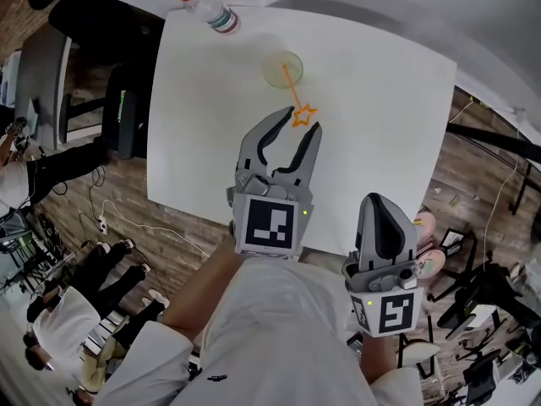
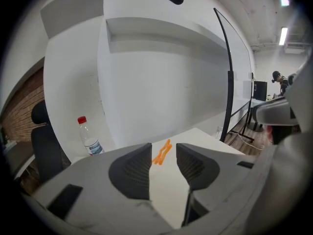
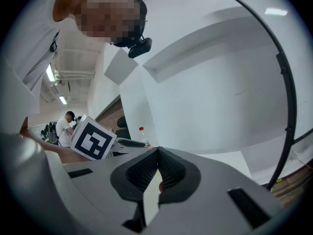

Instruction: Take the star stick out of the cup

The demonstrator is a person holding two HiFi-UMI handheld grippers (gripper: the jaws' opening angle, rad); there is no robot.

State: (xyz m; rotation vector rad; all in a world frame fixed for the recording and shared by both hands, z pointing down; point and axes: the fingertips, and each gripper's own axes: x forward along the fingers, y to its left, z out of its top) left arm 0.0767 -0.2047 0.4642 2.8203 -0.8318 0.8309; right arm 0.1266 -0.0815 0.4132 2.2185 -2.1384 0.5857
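Both claws hold nothing: left claw spread wide just short of the star stick leaning from the cup, right claw clenched. Centre the star between the pads before squeezing.

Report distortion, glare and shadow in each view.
Head view: even light, table very bright, little shadow. Left gripper view: fisheye bends the black pole, corners dark, ceiling lamp glares. Right gripper view: same curvature, dark rim.

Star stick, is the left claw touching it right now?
Apart. In the left gripper view the orange star stick lies on the table ahead of the open left claw, with white showing between it and each pad.
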